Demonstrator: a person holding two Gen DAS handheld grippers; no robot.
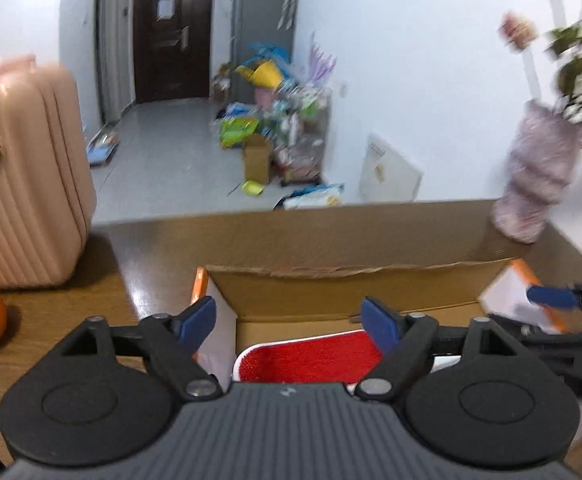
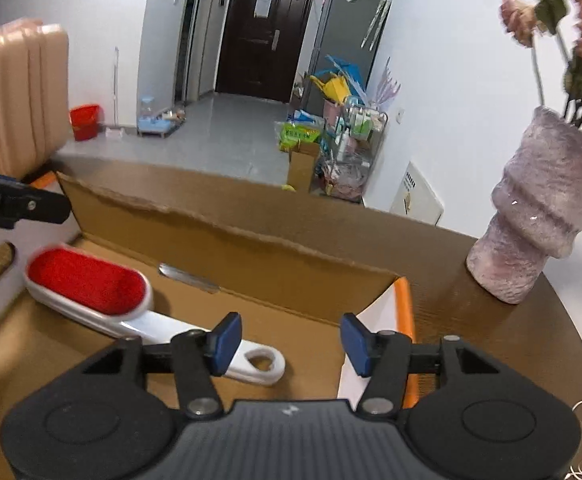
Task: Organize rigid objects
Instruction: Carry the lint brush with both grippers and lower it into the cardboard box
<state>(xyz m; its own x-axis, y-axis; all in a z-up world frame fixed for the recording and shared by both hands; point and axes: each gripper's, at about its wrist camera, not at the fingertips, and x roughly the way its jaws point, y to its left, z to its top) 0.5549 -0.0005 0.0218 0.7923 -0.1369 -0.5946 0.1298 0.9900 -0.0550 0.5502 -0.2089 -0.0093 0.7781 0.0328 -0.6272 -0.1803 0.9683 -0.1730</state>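
Hovering over the cardboard box [image 2: 251,236], your left gripper [image 1: 287,322] and right gripper [image 2: 287,344] both show jaws apart, empty; the lint brush [image 2: 91,284] lies inside.

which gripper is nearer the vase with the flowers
Right. The right gripper hangs open over the cardboard box's right end, just left of the vase. The left gripper is open over the red lint brush at the box's left end, farther away.
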